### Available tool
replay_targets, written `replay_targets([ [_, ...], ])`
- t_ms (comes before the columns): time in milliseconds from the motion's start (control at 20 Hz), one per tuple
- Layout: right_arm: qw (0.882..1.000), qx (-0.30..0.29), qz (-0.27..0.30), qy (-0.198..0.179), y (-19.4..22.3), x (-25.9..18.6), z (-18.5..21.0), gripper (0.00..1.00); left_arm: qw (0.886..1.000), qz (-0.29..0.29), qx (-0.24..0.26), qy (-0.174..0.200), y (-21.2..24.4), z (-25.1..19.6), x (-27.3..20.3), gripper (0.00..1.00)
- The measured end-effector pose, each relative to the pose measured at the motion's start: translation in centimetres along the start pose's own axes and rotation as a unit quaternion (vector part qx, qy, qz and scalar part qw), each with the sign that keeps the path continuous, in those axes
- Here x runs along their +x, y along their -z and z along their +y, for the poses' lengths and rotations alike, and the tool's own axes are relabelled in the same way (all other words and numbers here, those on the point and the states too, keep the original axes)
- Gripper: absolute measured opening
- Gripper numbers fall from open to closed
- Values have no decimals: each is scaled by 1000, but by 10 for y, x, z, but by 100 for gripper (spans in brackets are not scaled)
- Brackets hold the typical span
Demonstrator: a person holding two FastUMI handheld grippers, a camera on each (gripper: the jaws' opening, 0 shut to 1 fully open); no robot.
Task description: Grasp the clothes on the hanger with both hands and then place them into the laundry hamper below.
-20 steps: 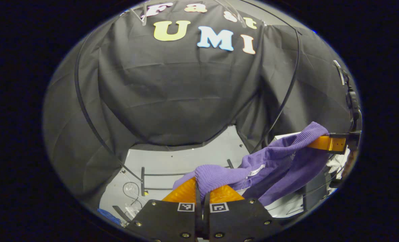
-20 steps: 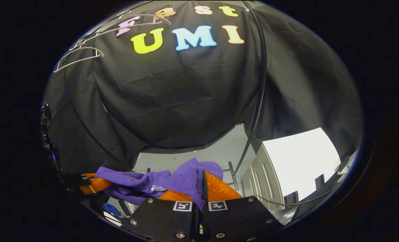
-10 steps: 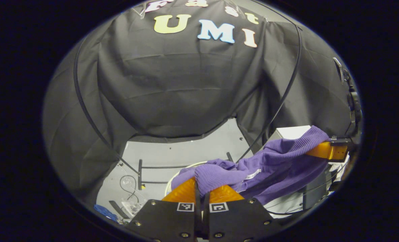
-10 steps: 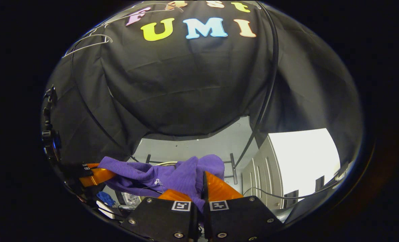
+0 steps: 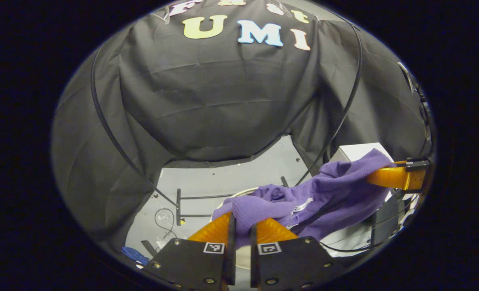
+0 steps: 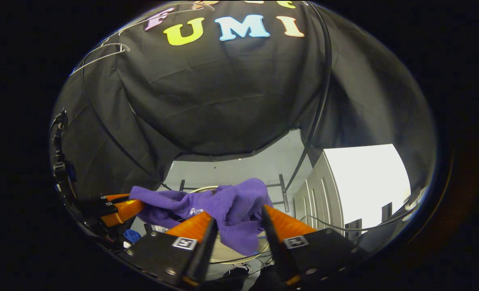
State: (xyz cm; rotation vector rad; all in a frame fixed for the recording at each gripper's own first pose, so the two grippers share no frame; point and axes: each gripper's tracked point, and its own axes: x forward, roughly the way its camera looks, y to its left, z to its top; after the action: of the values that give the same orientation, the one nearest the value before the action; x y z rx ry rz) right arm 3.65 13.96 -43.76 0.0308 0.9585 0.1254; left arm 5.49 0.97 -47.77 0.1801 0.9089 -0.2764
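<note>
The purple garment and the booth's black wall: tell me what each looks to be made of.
Purple garment: a soft knit, probably cotton or a synthetic blend. Fine ribbing runs across it, the finish is matte, and it sags limply between the two grippers.

Black wall: thin woven cloth, matte with a faint sheen. It hangs in creases and broad folds. The fibre cannot be told.
</note>
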Motion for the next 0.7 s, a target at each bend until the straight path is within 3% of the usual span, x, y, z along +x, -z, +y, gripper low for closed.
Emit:
replay_targets([
  [100,1000,-8,15,16,10,-8,-9,92,1000,-15,6,-16,-8,10,-14,49],
  [200,1000,-3,17,3,16,-19,-5,94,999,-29,10,-27,-16,15,-30,82],
  [250,1000,-1,27,-14,20,-20,2,95,999,-33,10,-25,-18,13,-37,77],
  [350,995,-10,94,-41,39,-29,11,95,999,-40,12,-24,-24,13,-49,78],
  [400,994,-8,90,-56,36,-32,17,92,998,-47,13,-25,-27,14,-58,78],
  [450,996,-4,69,-59,25,-37,18,96,998,-59,14,-25,-36,14,-68,78],
  [600,999,-2,-6,-40,-23,-71,9,96,995,-93,15,-21,-60,10,-105,78],
  [700,997,-10,-70,-31,-61,-95,4,95,992,-123,14,-20,-85,8,-136,83],
])
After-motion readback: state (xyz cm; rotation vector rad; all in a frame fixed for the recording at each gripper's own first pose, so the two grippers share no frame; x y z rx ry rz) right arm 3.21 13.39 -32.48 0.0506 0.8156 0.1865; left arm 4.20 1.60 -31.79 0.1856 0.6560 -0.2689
